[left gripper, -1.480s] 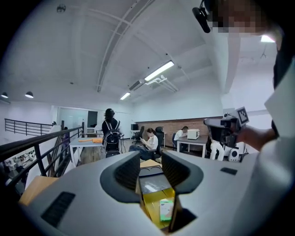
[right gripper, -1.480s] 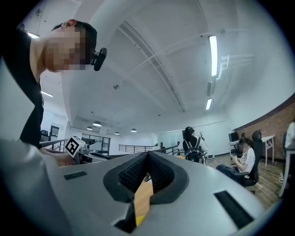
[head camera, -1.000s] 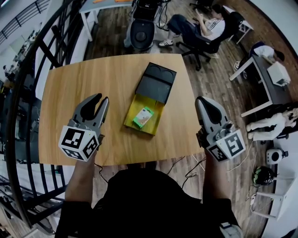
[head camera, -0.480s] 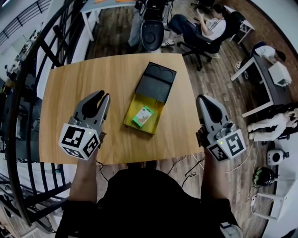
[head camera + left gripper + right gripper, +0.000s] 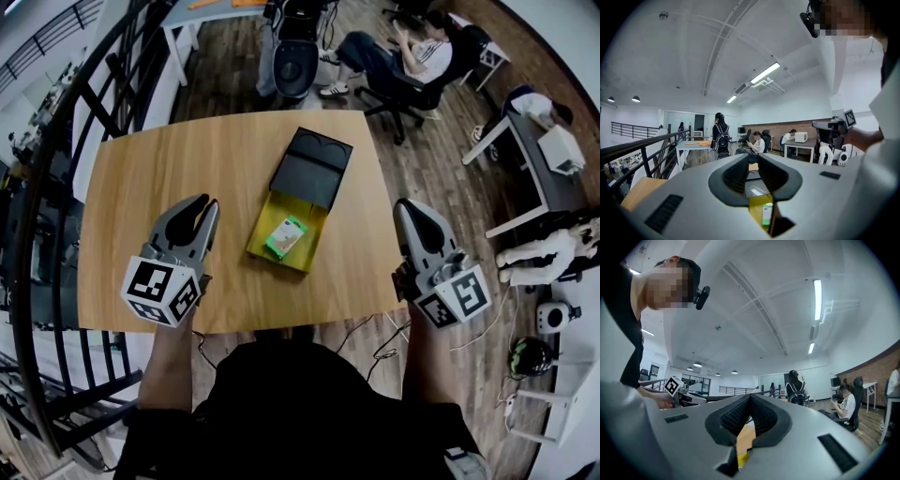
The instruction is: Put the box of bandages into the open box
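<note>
I see pale wooden table (image 5: 141, 178), smooth grain, rounded corners. Open yellow cardboard box (image 5: 275, 260) mid-table; flat black lid (image 5: 311, 169) touching its far end. Small green-and-white box of bandages (image 5: 287, 236) lies flat inside yellow box, print too small to read. Left gripper (image 5: 202, 204), grey plastic, ribbed dark pads slightly spread, empty. Right gripper (image 5: 410, 204) pressed together, empty. From both gripper views, only a yellow sliver shows past jaws.

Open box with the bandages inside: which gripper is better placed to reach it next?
Left, probably. The left gripper sits nearer the open box and looks at it, jaws slightly apart; the right gripper is farther, jaws together.
</note>
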Demonstrator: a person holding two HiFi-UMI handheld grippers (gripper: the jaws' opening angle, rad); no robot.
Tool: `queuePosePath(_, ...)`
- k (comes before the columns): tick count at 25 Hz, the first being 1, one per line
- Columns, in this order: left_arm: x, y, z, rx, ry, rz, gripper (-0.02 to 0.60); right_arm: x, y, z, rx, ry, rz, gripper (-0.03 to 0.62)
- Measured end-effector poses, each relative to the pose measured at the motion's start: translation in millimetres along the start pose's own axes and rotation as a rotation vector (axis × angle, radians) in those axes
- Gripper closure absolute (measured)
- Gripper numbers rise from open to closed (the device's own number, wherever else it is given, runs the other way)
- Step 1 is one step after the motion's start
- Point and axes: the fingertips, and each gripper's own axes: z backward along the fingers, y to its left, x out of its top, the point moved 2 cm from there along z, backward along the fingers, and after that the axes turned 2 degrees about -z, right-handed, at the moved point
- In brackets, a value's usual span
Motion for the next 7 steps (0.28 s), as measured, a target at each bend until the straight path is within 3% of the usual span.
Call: queuePosePath(7,-3.3,-3.5,-3.0,-0.010,0.010,0.009,0.514,3.0,-1.2,0.9,0.007,0.003,0.008,0.559)
